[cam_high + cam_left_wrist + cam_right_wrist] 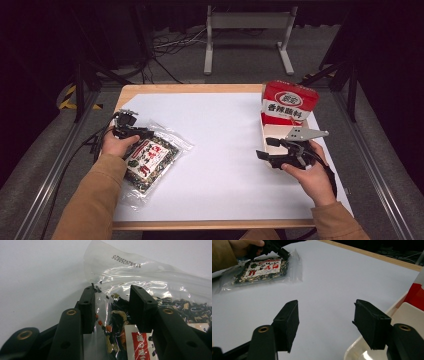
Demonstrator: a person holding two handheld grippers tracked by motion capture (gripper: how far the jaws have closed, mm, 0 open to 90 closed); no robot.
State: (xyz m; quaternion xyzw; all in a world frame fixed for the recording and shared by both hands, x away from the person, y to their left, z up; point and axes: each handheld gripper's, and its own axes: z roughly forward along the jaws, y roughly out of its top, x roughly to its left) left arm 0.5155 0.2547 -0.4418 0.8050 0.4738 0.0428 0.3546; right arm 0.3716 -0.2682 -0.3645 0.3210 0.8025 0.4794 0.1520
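A clear bag of dark dried mix with a red-and-white label lies flat at the left of the white sheet. My left gripper is at the bag's far corner. In the left gripper view the bag runs between the two black jaws of this gripper, which stand apart on either side of its edge with a gap still showing. My right gripper hovers at the right side, open with nothing between its jaws. Farther off in the right gripper view lies the bag with the left gripper on it.
A red-and-white carton stands at the back right, with a pale shallow tray in front of it, just beside my right gripper. The tray's rim and the carton sit at the right of the right gripper view. A white sheet covers the wooden table.
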